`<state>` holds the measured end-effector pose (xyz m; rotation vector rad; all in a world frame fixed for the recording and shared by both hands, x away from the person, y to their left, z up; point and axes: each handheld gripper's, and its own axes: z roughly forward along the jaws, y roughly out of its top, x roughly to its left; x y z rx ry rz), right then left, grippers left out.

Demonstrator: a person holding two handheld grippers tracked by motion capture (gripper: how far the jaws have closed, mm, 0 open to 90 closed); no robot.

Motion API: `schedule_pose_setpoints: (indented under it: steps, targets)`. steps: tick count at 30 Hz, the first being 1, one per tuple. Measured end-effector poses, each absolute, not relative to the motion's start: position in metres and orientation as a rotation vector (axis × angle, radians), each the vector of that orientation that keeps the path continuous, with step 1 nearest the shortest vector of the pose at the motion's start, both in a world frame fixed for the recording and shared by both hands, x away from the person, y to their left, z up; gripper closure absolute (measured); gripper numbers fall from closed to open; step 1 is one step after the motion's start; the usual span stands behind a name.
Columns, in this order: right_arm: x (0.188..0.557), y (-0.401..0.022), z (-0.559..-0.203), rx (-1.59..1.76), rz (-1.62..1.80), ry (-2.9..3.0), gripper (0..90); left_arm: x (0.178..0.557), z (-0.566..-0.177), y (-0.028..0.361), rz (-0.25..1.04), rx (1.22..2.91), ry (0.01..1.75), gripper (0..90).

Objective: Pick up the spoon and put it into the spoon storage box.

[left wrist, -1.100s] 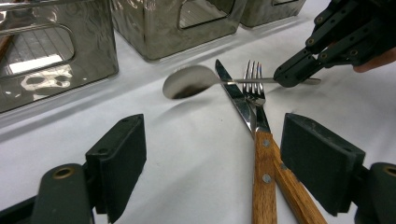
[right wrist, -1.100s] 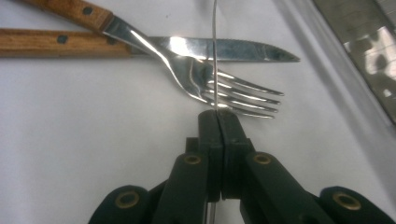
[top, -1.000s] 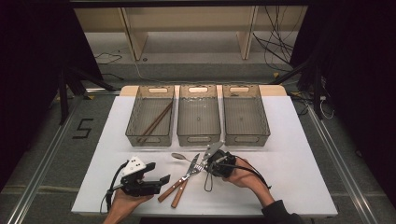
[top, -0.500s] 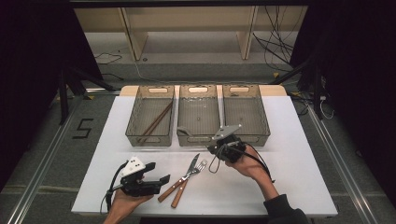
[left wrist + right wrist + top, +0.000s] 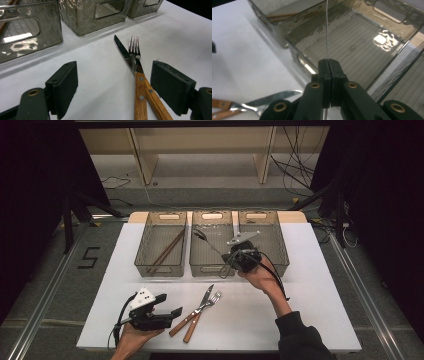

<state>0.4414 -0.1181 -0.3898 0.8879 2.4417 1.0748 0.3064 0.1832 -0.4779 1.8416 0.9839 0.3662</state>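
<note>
Three clear bins (image 5: 212,266) in a row on the table (image 5: 325,285), two chopsticks (image 5: 166,251) in the left bin, one knife (image 5: 192,316) and one fork (image 5: 206,304) crossed near, right gripper (image 5: 231,255) pinching one spoon (image 5: 207,241) over the middle bin, left gripper (image 5: 170,314) jaws wide.

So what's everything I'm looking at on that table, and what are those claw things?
Table: one, white, centre of the high view.
Bins: three, smoky clear plastic, in a row at the table's far side.
Chopsticks: a brown pair, in the left bin.
Spoon: one, silver, held over the middle bin by the right claw.
Knife: one, wooden handle, on the table near the person, crossing the fork.
Fork: one, wooden handle, beside the knife.
Left claw: black, open, low on the table facing the knife and fork.
Right claw: black, shut on the spoon's handle.
</note>
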Motion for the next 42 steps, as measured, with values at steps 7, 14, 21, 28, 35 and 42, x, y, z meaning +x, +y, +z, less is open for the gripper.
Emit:
schedule_pose_setpoints:
  steps: [7,14,21,28,35,42]
  targets:
    - [0.460,-0.109,-0.387,0.944,1.048,2.414,90.0,0.306,-0.478,0.183,0.368,1.842,0.980,21.7]
    - [0.477,-0.100,-0.386,1.019,1.017,2.406,90.0,0.305,-0.478,0.182,0.368,1.842,0.977,21.6]
    - [0.493,-0.094,-0.390,1.077,0.980,2.389,90.0,0.306,-0.478,0.183,0.368,1.844,0.976,21.6]
    - [0.501,-0.094,-0.396,1.128,0.959,2.373,90.0,0.305,-0.478,0.182,0.364,1.849,0.974,21.6]
    - [0.507,-0.092,-0.403,1.150,0.916,2.377,90.0,0.305,-0.478,0.181,0.366,1.850,0.970,21.6]
    - [0.511,-0.091,-0.410,1.175,0.893,2.386,90.0,0.305,-0.478,0.181,0.366,1.852,0.969,21.6]
